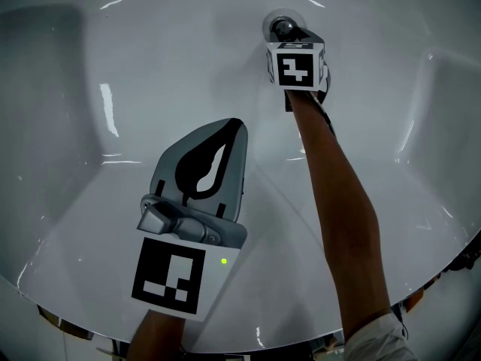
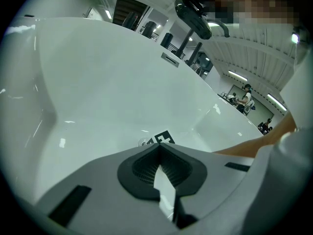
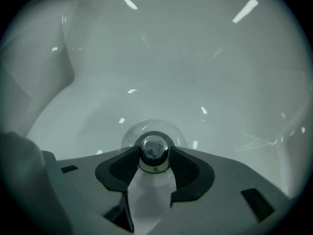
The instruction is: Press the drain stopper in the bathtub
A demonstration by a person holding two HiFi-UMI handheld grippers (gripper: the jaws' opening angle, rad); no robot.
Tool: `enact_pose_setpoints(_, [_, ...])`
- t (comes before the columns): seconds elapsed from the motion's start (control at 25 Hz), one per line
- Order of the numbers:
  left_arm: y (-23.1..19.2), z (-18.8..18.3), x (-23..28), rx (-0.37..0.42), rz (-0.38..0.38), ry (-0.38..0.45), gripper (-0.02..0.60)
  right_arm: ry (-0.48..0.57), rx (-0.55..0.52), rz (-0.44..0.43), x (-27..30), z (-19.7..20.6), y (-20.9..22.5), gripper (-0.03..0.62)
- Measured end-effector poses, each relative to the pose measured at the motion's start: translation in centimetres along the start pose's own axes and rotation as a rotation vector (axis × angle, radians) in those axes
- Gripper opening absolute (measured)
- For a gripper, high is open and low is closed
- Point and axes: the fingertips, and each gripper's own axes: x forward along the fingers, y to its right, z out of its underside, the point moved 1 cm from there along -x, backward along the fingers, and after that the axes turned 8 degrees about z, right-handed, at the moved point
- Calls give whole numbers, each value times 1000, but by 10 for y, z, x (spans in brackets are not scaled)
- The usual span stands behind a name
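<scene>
The chrome drain stopper (image 1: 281, 26) sits in the floor of the white bathtub (image 1: 150, 74) at the far end. My right gripper (image 1: 290, 33) points steeply down at it. In the right gripper view the stopper's round knob (image 3: 154, 148) sits between the two dark fingertips (image 3: 128, 164), which touch it on both sides, above the wider drain ring (image 3: 146, 127). My left gripper (image 1: 236, 123) hangs over the middle of the tub, well short of the drain, its tips together with nothing between them (image 2: 158, 146). From there the right gripper's marker cube (image 2: 164, 137) shows ahead.
The tub's curved walls rise on the left (image 1: 45, 66) and right (image 1: 443, 96), and its near rim (image 1: 301, 341) runs along the bottom. The bare right forearm (image 1: 338, 201) stretches from the rim to the drain. Beyond the tub's edge is a lit hall with people (image 2: 244, 99).
</scene>
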Motion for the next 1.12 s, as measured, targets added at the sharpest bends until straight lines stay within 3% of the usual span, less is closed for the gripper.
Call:
enact_pose_setpoints(0.16, [-1,2,2,-10,-2,-7,5,-5,128,-25,2,0,4,198])
enact_pose_setpoints(0.76, [-3,-1,-4,-1,-15,3,6,-24,206,-20,3,7,5,183])
enact_pose_setpoints(0.96, [2,-10,-17,21,-13,26,6,48,201,-65,-27,-12,1,183])
enact_pose_setpoints(1.12, [14,-37,-35,48,-26,66,6,99,218,-103,-79,-19,7,183])
